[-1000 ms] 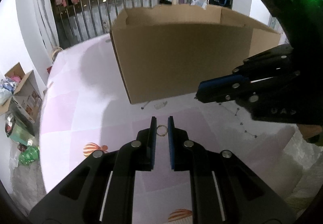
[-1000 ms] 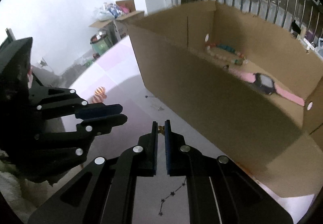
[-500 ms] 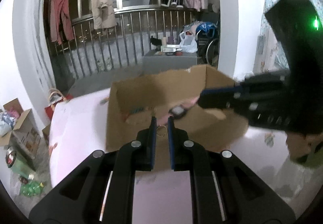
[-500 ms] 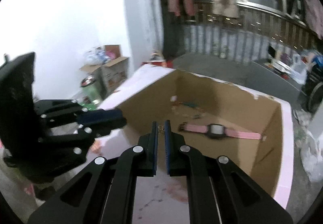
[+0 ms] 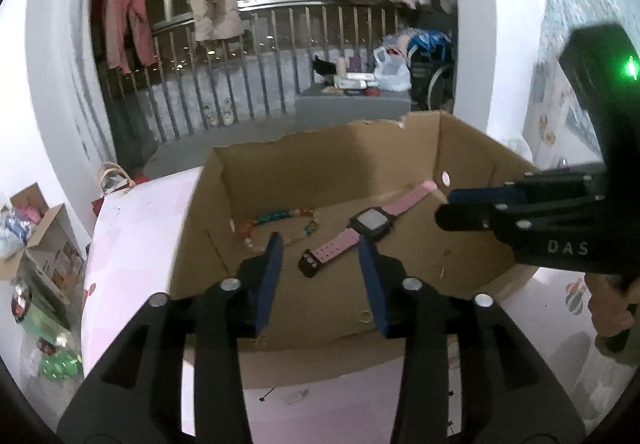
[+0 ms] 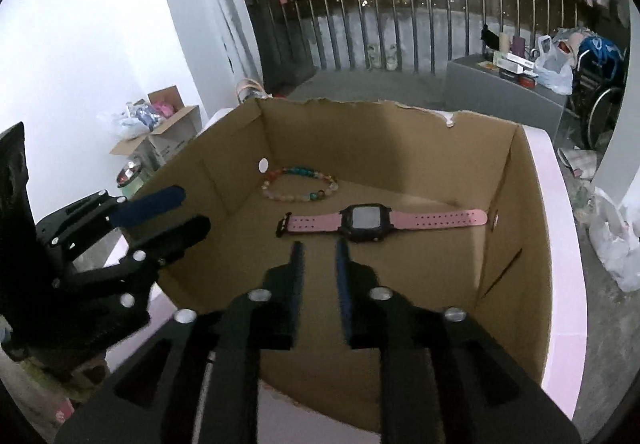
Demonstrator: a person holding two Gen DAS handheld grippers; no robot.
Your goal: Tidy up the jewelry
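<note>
Holding 2 grippers side by side, angled downward: left gripper (image 5: 320, 256) opening, nothing between jaws; right gripper (image 6: 319, 258) opening, likewise empty.

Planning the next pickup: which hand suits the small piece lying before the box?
Left gripper, fingers opening and empty: the small piece lies on the table directly below it.

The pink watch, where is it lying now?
In both wrist views the pink watch lies flat on the floor of the cardboard box, near the middle, with the bead bracelet just behind it toward the far-left corner.
</note>
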